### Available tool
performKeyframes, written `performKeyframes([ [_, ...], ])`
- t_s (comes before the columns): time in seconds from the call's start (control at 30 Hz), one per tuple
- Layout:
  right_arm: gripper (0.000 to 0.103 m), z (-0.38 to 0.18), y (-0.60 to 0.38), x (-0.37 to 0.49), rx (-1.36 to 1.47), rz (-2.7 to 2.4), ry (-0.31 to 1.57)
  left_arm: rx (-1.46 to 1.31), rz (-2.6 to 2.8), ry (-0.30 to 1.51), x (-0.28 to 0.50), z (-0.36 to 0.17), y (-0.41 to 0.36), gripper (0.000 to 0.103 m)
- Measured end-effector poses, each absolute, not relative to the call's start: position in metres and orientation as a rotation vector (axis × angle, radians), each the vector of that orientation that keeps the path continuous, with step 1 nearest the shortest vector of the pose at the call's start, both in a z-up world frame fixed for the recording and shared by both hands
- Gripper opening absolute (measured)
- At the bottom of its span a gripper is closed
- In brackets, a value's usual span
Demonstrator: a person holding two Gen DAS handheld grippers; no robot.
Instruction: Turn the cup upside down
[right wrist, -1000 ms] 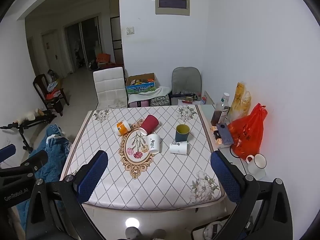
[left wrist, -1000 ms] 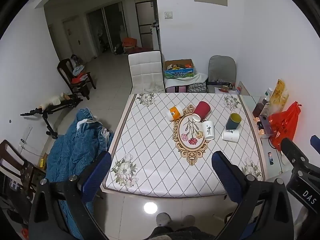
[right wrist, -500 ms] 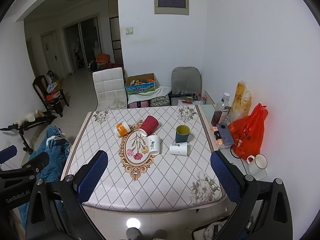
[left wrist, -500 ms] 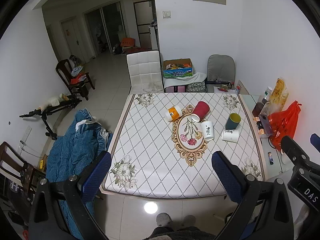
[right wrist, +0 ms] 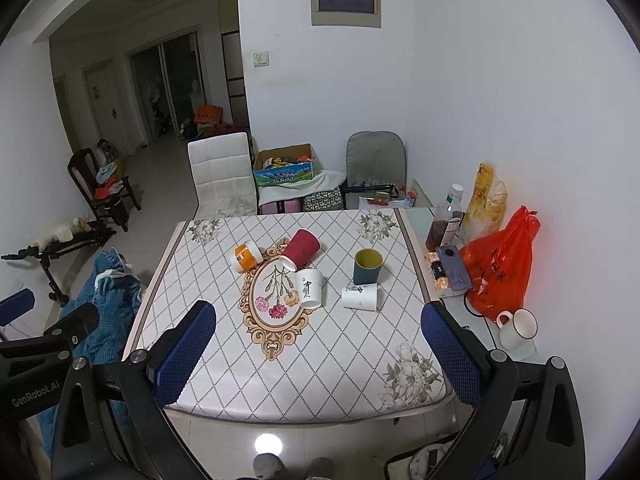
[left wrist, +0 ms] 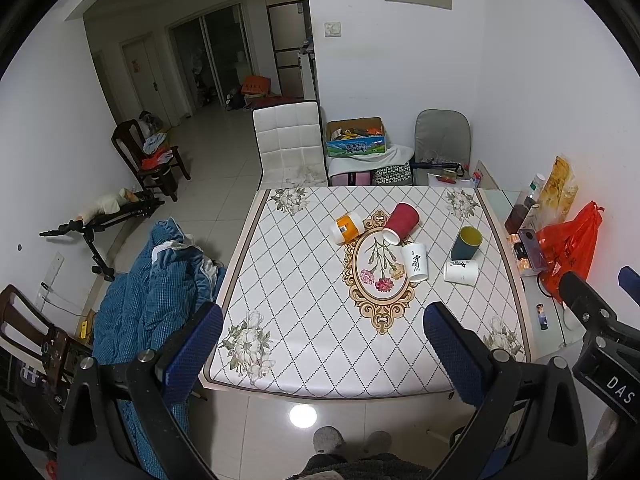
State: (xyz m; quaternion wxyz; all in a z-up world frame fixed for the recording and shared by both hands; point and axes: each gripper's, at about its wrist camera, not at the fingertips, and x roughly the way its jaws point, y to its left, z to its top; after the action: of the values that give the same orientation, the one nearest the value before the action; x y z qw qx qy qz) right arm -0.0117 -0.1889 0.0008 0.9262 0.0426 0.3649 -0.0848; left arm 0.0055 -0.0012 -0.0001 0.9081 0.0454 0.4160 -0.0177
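Several cups sit on the patterned table (left wrist: 304,312) (right wrist: 328,368). A dark green cup (left wrist: 465,243) (right wrist: 367,266) stands upright, mouth up. A red cup (left wrist: 401,218) (right wrist: 301,249), an orange-and-white cup (left wrist: 345,228) (right wrist: 247,257) and a white cup (left wrist: 461,272) (right wrist: 360,297) lie on their sides. Another white cup (left wrist: 415,262) (right wrist: 309,288) stands near the centre. My left gripper (left wrist: 322,356) and right gripper (right wrist: 320,352) are open and empty, held high above the table's near edge, far from the cups.
A white chair (left wrist: 289,142) and a grey chair (left wrist: 442,140) stand behind the table. A side shelf at right holds bottles, a red plastic bag (right wrist: 500,268) and a white mug (right wrist: 518,328). A blue blanket (left wrist: 148,300) lies on the floor left.
Both grippers have drifted slightly; the views shifted a little. The cups have not moved.
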Motion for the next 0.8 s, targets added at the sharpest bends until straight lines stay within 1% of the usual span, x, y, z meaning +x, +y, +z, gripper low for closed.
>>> performKeyframes([
  [0.07,0.103,0.002,-0.191,-0.01,0.091,-0.172,0.752,0.095,-0.038,0.857,0.006,0.0,-0.001,0.103],
  [0.1,0.103,-0.014,-0.187,-0.007,0.094,-0.173,0.751,0.096,-0.039,0.856,0.005,0.001,-0.001,0.103],
  [0.13,0.103,-0.015,-0.186,-0.006,0.091,-0.177,0.751,0.097,-0.04,0.855,0.006,0.001,-0.001,0.103],
  [0.8,0.103,-0.012,-0.197,-0.015,0.112,-0.182,0.757,0.105,-0.046,0.849,0.013,0.003,-0.011,0.103],
])
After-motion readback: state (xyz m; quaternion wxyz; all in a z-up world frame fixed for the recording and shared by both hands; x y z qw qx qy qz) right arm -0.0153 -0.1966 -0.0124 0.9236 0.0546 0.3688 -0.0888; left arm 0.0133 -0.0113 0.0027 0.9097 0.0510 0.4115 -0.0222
